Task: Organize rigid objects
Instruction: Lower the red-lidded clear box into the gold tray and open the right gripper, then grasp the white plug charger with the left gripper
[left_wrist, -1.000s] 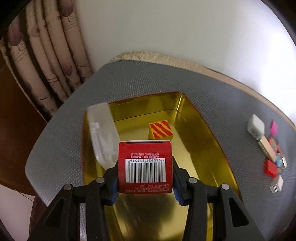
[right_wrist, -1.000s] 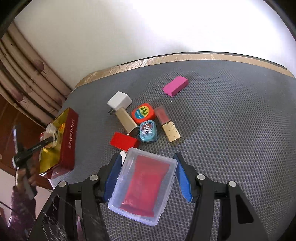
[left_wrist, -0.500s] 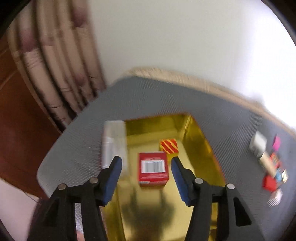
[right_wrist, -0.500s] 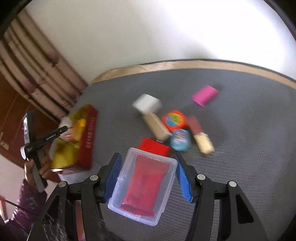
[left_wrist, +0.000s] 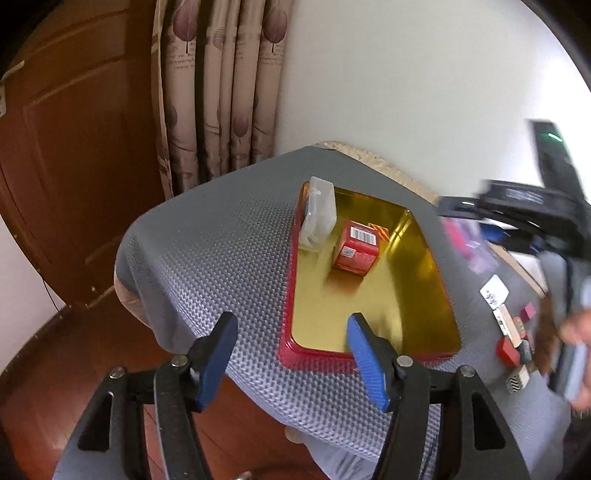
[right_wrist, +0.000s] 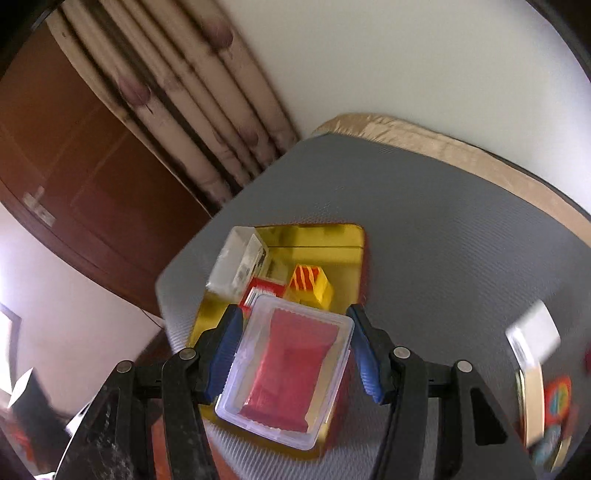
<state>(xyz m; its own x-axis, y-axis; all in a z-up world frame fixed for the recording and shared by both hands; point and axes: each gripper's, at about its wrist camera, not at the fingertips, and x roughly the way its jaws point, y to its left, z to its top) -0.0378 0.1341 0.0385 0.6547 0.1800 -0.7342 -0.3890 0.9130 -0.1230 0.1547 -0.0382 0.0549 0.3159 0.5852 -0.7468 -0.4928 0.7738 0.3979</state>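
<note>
Left wrist view: left gripper hanging over the near left corner of the gold tray, jaws wide and just been opening, nothing between the blue pads. Pointing down at the grey mat. Red barcode box sitting inside the tray toward the far end, tilted slightly, well apart from the pads. Clear plastic case leaning on the tray's far left rim, just beside the red box. Yellow striped block peeking out behind the red box. Right gripper showing blurred at the right edge, over the mat. Small items lying loose on the mat right of the tray, too smeared to name singly. Curtain and wooden door sitting behind.

Right wrist view: right gripper clamping a clear lidded box with red contents, pads pressing both long sides. Hovering over the near part of the gold tray, box not touching the tray floor as far as can be told. Yellow striped block and clear plastic case standing in the tray beyond the held box; red barcode box mostly hidden behind it. White block and other loose pieces blurring at the right edge on the mat.
</note>
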